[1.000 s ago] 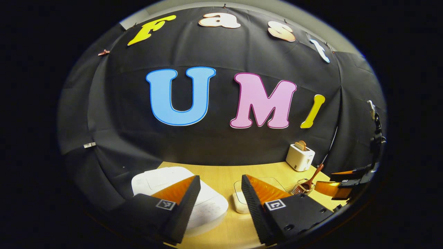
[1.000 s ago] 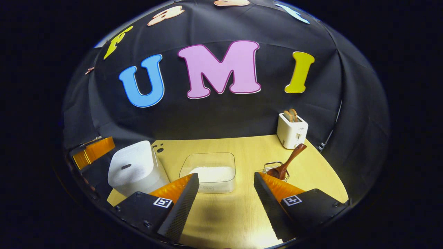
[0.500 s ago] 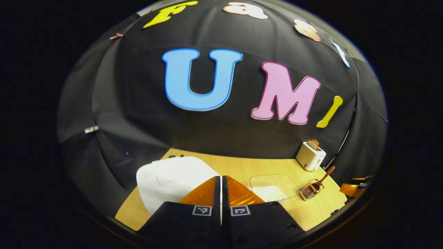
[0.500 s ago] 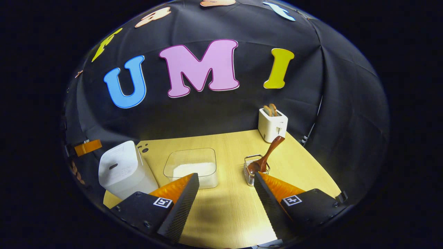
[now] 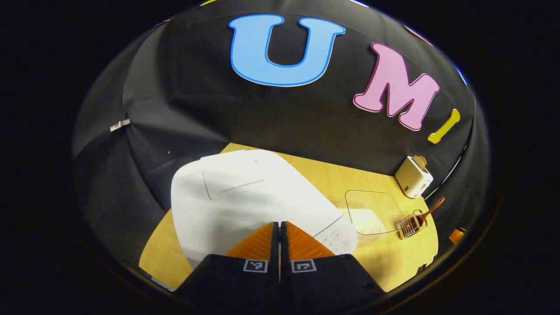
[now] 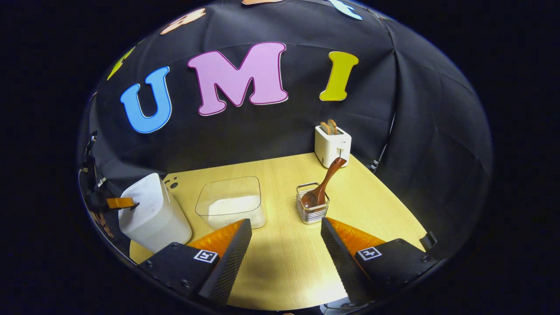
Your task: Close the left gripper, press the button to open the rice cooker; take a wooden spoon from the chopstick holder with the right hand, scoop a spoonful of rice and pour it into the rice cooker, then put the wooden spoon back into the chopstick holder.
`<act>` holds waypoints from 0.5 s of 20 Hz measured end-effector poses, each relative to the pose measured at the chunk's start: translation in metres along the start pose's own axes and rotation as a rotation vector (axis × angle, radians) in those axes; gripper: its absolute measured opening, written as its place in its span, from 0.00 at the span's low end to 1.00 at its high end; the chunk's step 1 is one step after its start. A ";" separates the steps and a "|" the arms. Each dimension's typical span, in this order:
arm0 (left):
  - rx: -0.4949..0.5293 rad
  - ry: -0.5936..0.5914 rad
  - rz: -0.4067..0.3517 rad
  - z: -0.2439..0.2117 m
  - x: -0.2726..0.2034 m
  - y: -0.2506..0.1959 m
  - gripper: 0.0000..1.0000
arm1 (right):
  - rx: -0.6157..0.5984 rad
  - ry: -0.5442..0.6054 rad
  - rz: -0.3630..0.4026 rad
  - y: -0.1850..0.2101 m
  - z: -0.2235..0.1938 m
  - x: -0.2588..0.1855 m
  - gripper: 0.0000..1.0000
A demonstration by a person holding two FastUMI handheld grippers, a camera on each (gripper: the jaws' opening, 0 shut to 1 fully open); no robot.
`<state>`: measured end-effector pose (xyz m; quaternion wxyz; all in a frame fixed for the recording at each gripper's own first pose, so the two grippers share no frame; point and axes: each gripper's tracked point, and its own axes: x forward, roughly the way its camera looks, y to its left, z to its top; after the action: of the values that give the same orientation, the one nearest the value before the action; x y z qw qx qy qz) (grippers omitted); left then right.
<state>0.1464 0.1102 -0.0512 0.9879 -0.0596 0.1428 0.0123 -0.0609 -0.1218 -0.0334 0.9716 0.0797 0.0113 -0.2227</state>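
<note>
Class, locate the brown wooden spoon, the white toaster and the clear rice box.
Brown wooden spoon (image 6: 326, 181), right gripper view, handle.
White toaster (image 6: 331, 148), right gripper view, front face.
Clear rice box (image 6: 229, 192), right gripper view, back wall.

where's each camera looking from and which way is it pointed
Left gripper view: rides the left claw, fingers together, tilted down over the white rice cooker lid.
Right gripper view: rides the right claw, fingers apart, low over the table, facing the wooden spoon in the chopstick holder.
Both show the cooker, rice container, spoon, holder and toaster.
</note>
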 end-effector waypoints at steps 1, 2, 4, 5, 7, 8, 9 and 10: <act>0.008 -0.008 0.006 0.000 0.002 0.000 0.05 | -0.002 0.003 0.001 0.000 -0.001 0.002 0.99; 0.015 -0.003 0.011 -0.001 0.002 0.000 0.05 | -0.006 0.012 0.001 0.001 -0.002 0.003 0.99; 0.024 0.006 0.024 -0.002 0.002 0.000 0.05 | -0.011 0.020 0.004 0.001 -0.003 0.005 0.99; 0.030 0.005 0.027 -0.003 0.003 0.000 0.07 | -0.010 0.020 0.009 0.003 -0.003 0.007 0.99; 0.039 0.007 0.033 -0.005 0.002 0.000 0.06 | -0.010 0.025 0.015 0.003 -0.004 0.010 0.99; 0.042 0.010 0.036 -0.005 0.003 0.000 0.06 | -0.009 0.027 0.019 0.004 -0.004 0.012 0.99; 0.047 0.015 0.038 -0.006 0.004 0.000 0.06 | -0.009 0.033 0.025 0.006 -0.006 0.012 0.99; 0.052 0.022 0.038 -0.007 0.005 0.000 0.06 | -0.010 0.039 0.030 0.006 -0.007 0.012 0.99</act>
<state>0.1495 0.1095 -0.0593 0.9870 -0.0312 0.1551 0.0267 -0.0469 -0.1202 -0.0405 0.9748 0.0793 0.0300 -0.2063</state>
